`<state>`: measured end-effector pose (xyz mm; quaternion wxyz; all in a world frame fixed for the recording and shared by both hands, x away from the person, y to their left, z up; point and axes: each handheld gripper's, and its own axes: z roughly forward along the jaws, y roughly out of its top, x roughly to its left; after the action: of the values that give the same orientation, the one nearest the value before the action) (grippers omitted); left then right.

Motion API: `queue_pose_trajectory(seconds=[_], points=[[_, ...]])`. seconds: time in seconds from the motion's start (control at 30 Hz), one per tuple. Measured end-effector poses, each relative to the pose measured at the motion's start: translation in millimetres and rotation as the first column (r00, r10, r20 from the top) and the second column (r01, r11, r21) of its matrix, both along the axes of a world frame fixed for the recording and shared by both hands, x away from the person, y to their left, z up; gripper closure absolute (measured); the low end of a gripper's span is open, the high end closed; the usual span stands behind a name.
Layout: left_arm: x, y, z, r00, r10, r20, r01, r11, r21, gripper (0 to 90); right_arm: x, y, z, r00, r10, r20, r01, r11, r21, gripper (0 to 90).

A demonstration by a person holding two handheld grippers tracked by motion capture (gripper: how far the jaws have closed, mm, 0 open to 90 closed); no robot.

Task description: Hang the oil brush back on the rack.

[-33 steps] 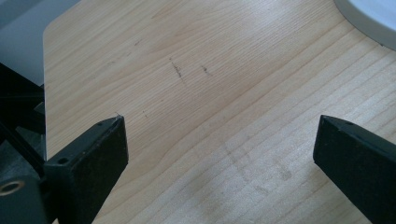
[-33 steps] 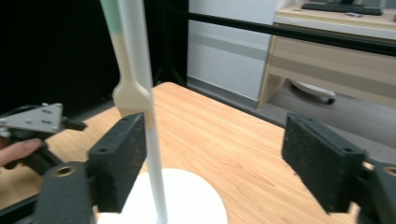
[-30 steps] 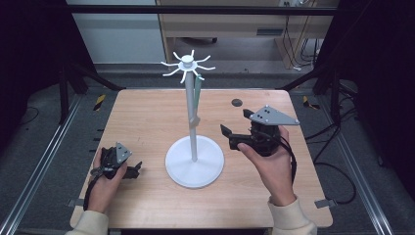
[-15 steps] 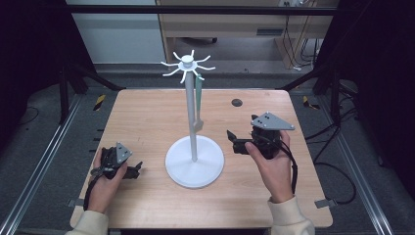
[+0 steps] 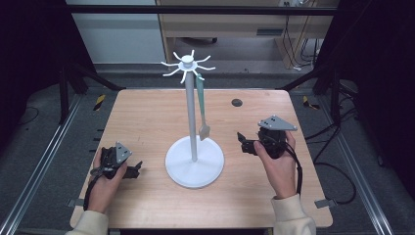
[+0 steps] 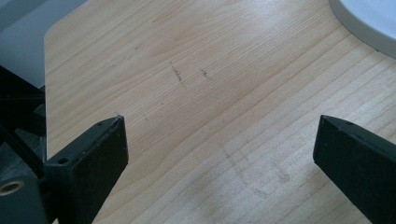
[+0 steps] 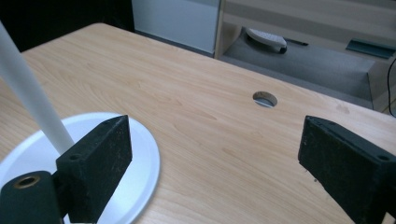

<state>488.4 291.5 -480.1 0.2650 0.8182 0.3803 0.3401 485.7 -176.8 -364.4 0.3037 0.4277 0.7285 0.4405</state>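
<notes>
Right tool (image 5: 246,143) lower than before, wide open, empty.

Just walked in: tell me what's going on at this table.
A person sits at a wooden table with a two-jaw gripper in each hand. The left gripper rests low near the table's front left; the right gripper is held to the right of a white stand. Both have their jaws wide apart with nothing between them. A green spatula hangs from one of the hooks at the stand's top. Neither gripper touches it.
</notes>
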Motion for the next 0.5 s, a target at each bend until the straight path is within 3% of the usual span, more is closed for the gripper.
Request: queue_pose_trajectory(seconds=[0.5], points=[[0.1,2.3,1.4,0.9999,0.007,0.011,-0.006,0.9994,-0.033,2.7,14.9,-25.5,-37.7,0.9949,-0.085,-0.055,0.083,0.996,-0.036,9.9]])
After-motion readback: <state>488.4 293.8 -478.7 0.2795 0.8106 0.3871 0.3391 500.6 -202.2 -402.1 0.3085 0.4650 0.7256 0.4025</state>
